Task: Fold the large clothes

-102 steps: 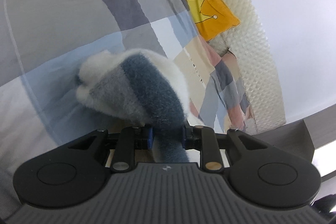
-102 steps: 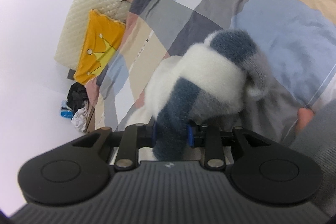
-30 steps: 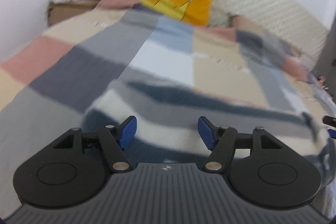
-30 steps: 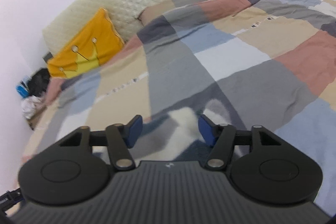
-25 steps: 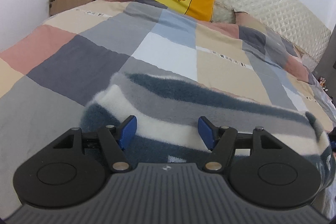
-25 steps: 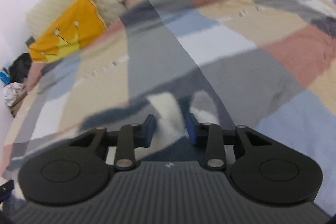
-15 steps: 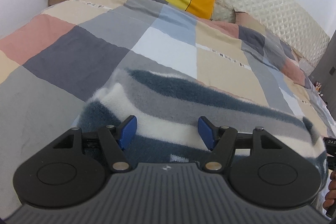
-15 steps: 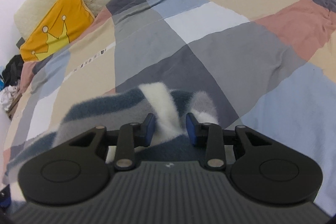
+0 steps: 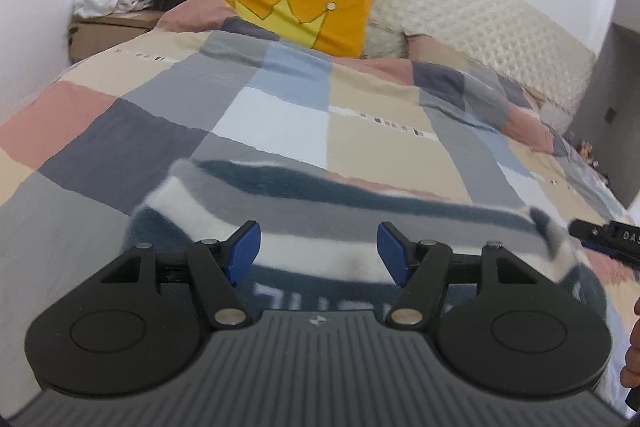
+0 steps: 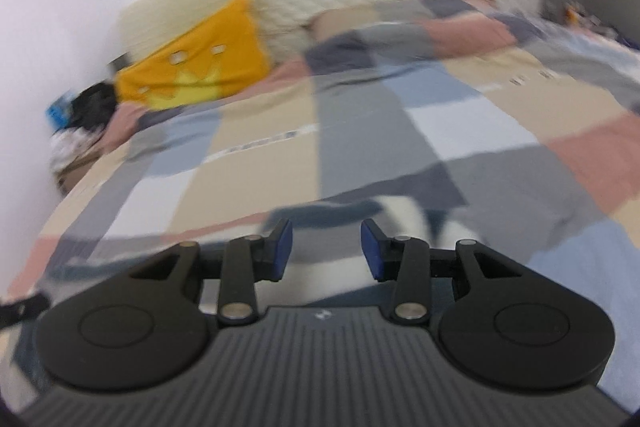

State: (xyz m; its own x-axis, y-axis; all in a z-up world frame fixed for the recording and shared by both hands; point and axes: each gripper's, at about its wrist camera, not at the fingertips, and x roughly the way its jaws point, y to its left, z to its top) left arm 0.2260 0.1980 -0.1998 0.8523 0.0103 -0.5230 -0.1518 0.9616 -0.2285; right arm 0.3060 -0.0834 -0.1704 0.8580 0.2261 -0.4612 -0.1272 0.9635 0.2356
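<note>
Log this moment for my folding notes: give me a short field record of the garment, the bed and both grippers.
garment: fluffy striped sweater, blue, grey and white, lying flat across the patchwork quilt
left gripper: open, above the sweater, pads apart and gripping nothing
right gripper: open, jaws have just been opening, over the sweater's end, nothing pinched
background: yellow crown pillow against the quilted headboard
image quality: right wrist view blurred
</note>
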